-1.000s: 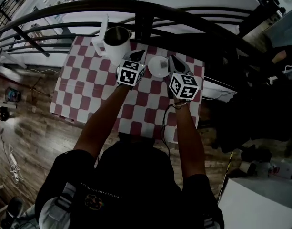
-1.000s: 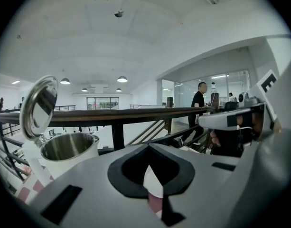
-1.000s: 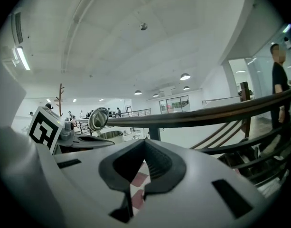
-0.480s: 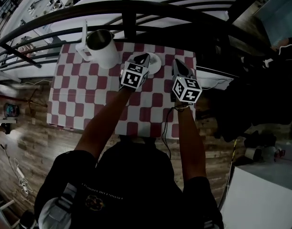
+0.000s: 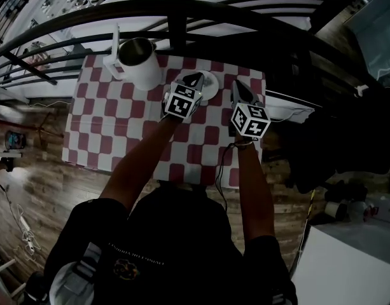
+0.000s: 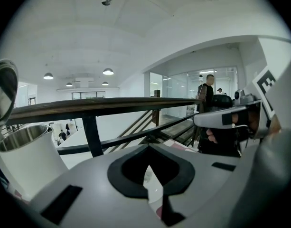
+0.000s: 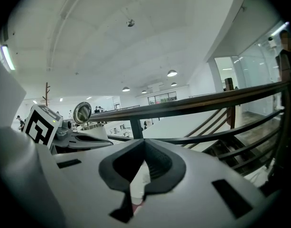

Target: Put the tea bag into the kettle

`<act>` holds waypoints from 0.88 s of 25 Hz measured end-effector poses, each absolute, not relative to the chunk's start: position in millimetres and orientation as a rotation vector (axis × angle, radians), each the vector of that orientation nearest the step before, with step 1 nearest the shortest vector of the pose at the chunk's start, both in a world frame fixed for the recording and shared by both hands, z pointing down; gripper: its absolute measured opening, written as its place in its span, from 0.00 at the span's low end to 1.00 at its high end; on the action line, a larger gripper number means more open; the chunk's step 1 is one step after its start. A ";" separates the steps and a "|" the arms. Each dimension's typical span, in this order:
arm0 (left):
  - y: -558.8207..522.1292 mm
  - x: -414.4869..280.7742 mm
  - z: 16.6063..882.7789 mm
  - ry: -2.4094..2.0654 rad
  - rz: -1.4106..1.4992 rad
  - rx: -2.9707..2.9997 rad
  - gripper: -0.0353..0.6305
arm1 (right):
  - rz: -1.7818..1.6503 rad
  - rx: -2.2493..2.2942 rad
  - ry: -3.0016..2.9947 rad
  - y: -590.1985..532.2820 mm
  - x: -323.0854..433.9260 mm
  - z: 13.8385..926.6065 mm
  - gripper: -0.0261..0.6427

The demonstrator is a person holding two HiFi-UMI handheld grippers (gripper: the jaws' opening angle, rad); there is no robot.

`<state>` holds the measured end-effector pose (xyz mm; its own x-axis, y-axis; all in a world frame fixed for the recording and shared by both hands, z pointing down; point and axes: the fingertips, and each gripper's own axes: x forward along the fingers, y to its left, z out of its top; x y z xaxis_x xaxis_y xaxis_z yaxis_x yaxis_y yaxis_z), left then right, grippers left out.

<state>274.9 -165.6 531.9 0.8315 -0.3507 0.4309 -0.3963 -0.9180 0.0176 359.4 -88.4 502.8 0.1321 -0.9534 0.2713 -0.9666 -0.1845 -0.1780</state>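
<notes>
Fingers, left gripper (image 5: 195,77): pressed together, holding nothing, at the saucer (image 5: 211,89)
Fingers, right gripper (image 5: 236,85): together, holding nothing
Kettle (image 5: 141,65): lid up, on checkered tabletop (image 5: 105,126)

Matt white plastic on the kettle (image 5: 147,75) with bright bare metal inside its mouth, soft red-and-white checked cloth (image 5: 105,126), grainy brown wood on the floor (image 5: 35,189), smooth matt grey plastic with black lining on the left gripper (image 5: 193,78) and right gripper (image 5: 238,88).
</notes>
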 end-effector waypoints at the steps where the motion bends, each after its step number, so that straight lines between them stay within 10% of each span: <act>1: -165.5 274.1 532.5 -0.596 0.656 2.902 0.06 | 0.509 2.328 -1.981 -89.8 358.9 504.0 0.06; 22: -176.3 273.4 547.8 -0.602 0.678 2.860 0.06 | 0.553 2.287 -1.981 -107.3 358.6 522.8 0.06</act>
<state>273.4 -176.3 547.8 0.8182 -0.3488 0.4571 -0.4124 -0.9099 0.0439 358.6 -107.3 522.8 0.1064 -0.9450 0.3094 -0.9686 -0.1688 -0.1824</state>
